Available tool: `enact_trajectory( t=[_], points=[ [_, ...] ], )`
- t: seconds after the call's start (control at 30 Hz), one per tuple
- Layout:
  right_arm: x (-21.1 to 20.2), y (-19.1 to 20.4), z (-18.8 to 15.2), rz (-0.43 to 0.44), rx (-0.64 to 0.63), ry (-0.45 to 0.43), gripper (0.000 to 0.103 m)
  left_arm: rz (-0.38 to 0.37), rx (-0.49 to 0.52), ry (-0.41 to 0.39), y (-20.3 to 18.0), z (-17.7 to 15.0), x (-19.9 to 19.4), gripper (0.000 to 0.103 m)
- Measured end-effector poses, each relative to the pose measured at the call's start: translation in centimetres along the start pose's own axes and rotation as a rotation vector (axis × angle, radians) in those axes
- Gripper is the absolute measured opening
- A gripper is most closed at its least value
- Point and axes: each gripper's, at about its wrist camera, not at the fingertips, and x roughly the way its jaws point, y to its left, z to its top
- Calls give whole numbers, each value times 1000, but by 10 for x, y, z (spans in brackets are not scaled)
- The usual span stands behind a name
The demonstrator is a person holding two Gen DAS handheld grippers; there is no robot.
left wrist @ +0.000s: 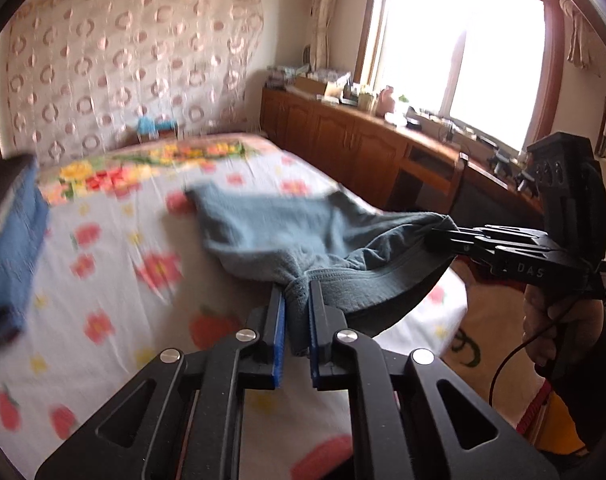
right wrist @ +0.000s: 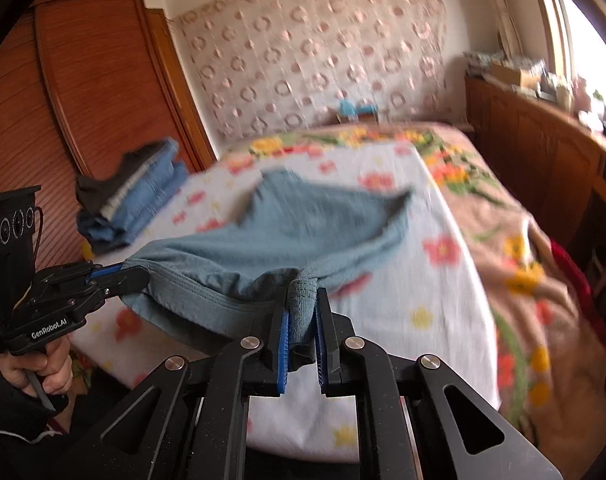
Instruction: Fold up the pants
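Note:
Grey-blue pants (left wrist: 263, 220) lie partly on the bed, their near edge lifted off the sheet and stretched between both grippers. In the left wrist view my left gripper (left wrist: 296, 290) is shut on a bunched corner of the fabric, blue pads pressing it from both sides. My right gripper (left wrist: 435, 236) comes in from the right, shut on the other end of that edge. The right wrist view shows the same from the other side: the right gripper (right wrist: 302, 294) pinches a fold of the pants (right wrist: 303, 216), and the left gripper (right wrist: 139, 270) clamps the hem at the left.
The bed's floral sheet (left wrist: 103, 260) runs under the pants, with a flowered blanket (right wrist: 523, 260) on its right side. Folded blue and dark clothes (right wrist: 135, 200) are stacked at the bed's left by a wooden wardrobe (right wrist: 83, 100). A cluttered wooden cabinet (left wrist: 343, 132) lines the window wall.

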Motion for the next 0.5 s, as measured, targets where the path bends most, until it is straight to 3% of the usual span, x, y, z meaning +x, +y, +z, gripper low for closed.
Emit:
enact_trajectory(
  t=[0.27, 0.5],
  points=[
    [-35, 24, 66, 44, -78, -146, 11, 33, 21, -145, 19, 67, -55, 10],
    [-63, 48, 93, 97, -130, -231, 11, 77, 35, -238, 30, 96, -96, 10]
  ],
)
